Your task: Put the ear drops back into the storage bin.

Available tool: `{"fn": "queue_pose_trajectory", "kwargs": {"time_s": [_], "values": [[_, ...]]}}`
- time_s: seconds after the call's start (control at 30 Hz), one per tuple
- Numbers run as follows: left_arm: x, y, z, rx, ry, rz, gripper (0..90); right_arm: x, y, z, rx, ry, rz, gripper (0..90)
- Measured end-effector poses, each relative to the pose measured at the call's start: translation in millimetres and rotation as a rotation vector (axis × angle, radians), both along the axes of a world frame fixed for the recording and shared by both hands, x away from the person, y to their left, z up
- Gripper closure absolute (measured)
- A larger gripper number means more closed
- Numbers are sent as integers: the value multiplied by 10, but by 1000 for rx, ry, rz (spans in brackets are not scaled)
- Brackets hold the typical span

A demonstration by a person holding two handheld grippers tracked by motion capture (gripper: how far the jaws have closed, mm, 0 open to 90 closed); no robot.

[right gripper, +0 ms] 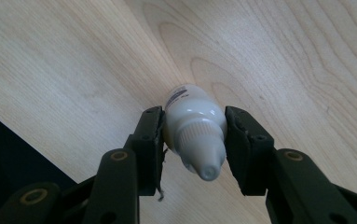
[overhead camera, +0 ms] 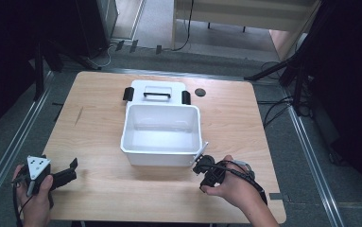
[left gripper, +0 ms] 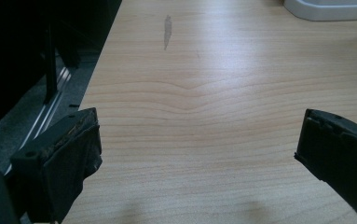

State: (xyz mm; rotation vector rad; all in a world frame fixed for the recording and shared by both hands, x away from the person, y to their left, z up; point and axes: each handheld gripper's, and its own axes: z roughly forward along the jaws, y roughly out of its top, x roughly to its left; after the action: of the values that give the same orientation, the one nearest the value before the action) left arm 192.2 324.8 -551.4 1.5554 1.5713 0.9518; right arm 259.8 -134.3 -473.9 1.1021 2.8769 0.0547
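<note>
white bin [overhead camera: 162, 137]: holds nothing | right gripper [right gripper: 192, 135]: jaws pinching small white bottle [right gripper: 195, 128] | left gripper [left gripper: 199, 154]: jaws spread

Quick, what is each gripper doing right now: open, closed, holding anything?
Left gripper: open, nothing between its fingers.
Right gripper: closed on a small white bottle, over the table.

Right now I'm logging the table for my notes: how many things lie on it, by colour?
White: 3 - open box, its lid, small bottle clamped in the right tongs.
Black: 1 - round disc.
Total: 4.
</note>
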Motion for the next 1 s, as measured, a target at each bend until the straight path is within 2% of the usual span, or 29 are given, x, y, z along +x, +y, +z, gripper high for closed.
{"fn": "queue_pose_trajectory", "kwargs": {"time_s": [0.43, 0.57, 0.7, 1.0], "values": [[0, 1, 1, 3, 2, -4, 3, 26, -24, -53, 26, 16, -24, 603], [1, 4, 1, 1, 3, -4, 3, 23, -27, -39, 22, 23, -1, 606], [2, 4, 1, 1, 5, -4, 2, -12, 2, 37, 17, 44, 9, 607], [3, -2, 0, 4, 3, -3, 2, 4, 5, 391, 39, 11, 29, 607]]}}
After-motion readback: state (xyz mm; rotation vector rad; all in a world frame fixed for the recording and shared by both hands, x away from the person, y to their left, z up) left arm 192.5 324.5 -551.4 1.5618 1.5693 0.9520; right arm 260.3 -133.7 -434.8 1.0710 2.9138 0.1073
